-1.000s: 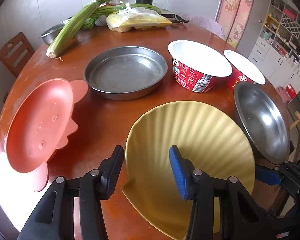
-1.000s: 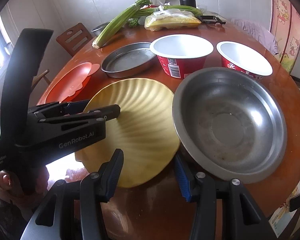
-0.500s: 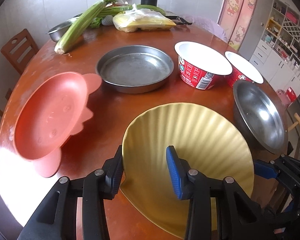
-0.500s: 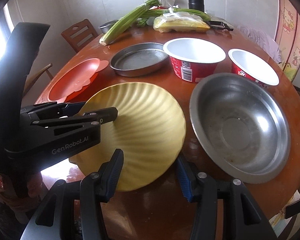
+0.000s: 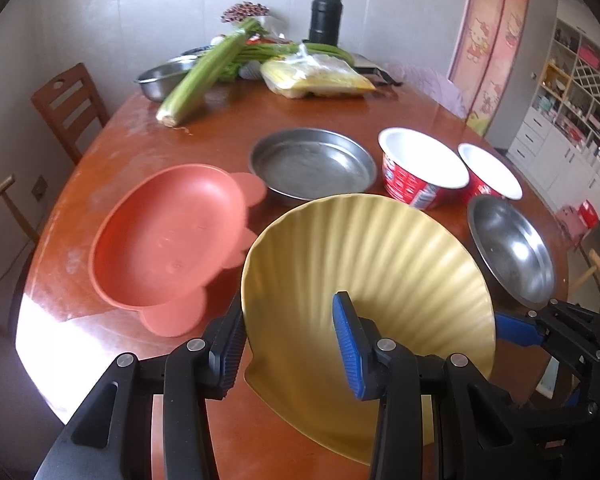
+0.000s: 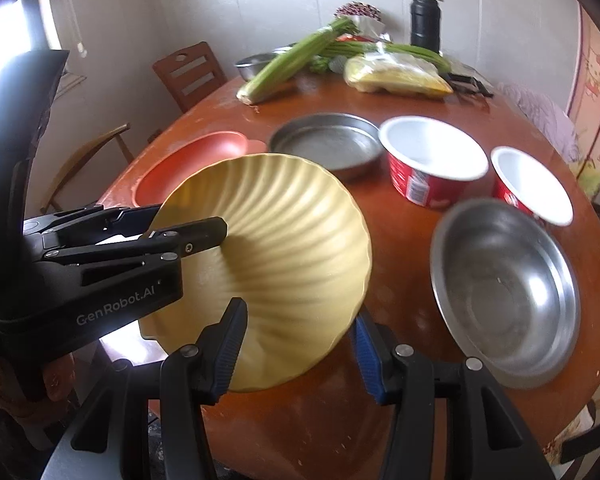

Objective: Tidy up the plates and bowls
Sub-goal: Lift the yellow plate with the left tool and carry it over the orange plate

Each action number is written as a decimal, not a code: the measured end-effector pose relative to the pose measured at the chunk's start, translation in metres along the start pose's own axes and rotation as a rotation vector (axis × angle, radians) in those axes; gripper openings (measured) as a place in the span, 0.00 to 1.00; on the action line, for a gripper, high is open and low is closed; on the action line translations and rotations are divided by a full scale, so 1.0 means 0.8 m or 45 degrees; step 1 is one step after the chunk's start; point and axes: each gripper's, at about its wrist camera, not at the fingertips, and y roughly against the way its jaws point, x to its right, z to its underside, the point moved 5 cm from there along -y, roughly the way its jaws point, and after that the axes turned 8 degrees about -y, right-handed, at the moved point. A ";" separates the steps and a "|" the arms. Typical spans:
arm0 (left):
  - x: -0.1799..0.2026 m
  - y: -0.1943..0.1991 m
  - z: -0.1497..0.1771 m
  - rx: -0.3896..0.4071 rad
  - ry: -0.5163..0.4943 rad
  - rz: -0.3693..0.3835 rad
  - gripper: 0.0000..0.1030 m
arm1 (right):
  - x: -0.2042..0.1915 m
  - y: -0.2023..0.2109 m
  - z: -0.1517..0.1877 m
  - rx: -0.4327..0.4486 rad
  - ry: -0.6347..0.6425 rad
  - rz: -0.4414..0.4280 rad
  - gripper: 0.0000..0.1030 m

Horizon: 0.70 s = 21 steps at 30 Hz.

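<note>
Item: yellow ribbed plate (image 5: 380, 264), tilted above the surface (image 5: 220, 148), its edges clamped in the jaws of both your left gripper (image 5: 290, 340) and your right gripper (image 6: 300, 344). Alongside on the surface: orange plate (image 5: 164, 236), flat steel pan (image 5: 312, 164), steel bowl (image 6: 508, 292), two red bowls (image 5: 420, 172).

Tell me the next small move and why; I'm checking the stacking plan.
Probably swing the yellow plate left over the pink plate and level it. The left claw and right claw grip its rim, it hangs tilted above the table, and the pink plate lies empty beside it.
</note>
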 end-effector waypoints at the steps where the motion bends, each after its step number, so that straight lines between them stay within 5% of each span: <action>1: -0.006 0.003 0.000 0.004 0.011 -0.010 0.41 | -0.004 0.000 -0.001 0.000 0.007 -0.005 0.51; 21: -0.118 0.004 -0.020 0.028 0.181 -0.159 0.42 | -0.092 -0.047 -0.072 0.003 0.172 -0.094 0.51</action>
